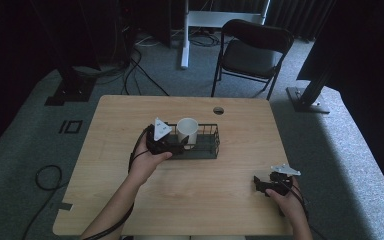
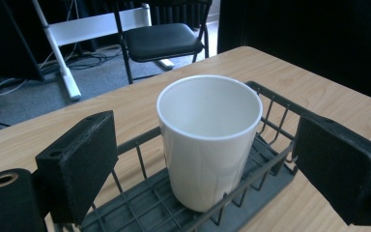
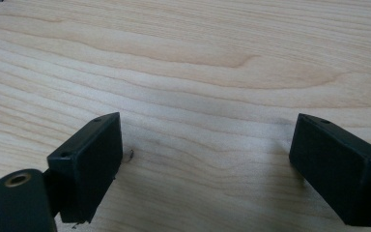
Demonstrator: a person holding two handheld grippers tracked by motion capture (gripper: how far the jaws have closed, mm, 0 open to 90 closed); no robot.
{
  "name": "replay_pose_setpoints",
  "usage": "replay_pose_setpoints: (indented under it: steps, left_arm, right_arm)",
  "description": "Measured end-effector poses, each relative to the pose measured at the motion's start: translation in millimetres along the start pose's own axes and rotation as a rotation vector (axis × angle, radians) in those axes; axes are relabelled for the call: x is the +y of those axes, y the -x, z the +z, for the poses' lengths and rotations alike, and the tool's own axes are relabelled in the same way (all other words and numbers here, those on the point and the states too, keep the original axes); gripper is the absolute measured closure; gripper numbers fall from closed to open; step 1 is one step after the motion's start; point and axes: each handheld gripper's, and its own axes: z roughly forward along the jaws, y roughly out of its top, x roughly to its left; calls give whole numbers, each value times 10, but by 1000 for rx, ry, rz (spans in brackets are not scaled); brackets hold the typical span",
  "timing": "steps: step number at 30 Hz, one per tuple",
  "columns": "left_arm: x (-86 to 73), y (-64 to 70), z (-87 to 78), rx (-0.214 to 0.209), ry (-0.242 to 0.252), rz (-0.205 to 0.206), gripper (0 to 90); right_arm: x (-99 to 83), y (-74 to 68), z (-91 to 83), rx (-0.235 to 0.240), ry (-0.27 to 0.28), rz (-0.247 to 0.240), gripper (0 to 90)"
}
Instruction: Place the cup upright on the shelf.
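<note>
Squarely ahead of the left gripper [image 2: 207,159], jaws wide, a white ceramic cup [image 2: 209,140] stands upright in a black wire basket [image 2: 275,104]; the right gripper [image 3: 212,169] gapes over bare desk [image 3: 198,63], farther right.

Bench [image 1: 190,200]: light wood top, rounded corners, visible grain, standing on grey carpet. Round cable hole [image 1: 218,110] near the far edge, right of centre. One item directly on the top: a dark wire basket [image 1: 207,145], roughly central, slightly toward the far side, long axis running left-right. A white cup [image 1: 187,131] stands upright inside the basket's left end.
</note>
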Motion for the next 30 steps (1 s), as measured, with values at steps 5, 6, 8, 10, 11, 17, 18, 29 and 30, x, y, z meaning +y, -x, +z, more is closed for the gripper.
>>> replay_pose_setpoints:
  steps: [5,6,8,10,11,17,18,29,30]
  left_arm:
    - [-50,-57,-98,10,0,2,96]
    - [-61,-68,-118,14,1,-2,96]
    - [-88,-89,-160,16,4,-5,95]
    - [-116,-114,-201,24,3,-5,95]
    - [-130,-128,-220,30,2,-9,95]
    - [-199,-193,-316,42,1,-14,96]
    - [-229,-221,-356,49,3,-18,96]
    - [-469,-376,-545,95,-14,-61,95]
    - [-494,-390,-556,108,-20,-60,96]
  right_arm:
    - [0,0,0,0,0,0,112]
    - [0,1,0,0,1,-1,112]
    - [0,1,0,0,1,-1,112]
    - [0,1,1,-1,1,-1,112]
    - [0,1,1,0,1,-1,112]
    - [0,-1,0,0,1,1,112]
    - [0,-1,0,0,1,1,112]
    - [0,0,0,0,0,0,112]
    - [0,0,0,0,0,-1,112]
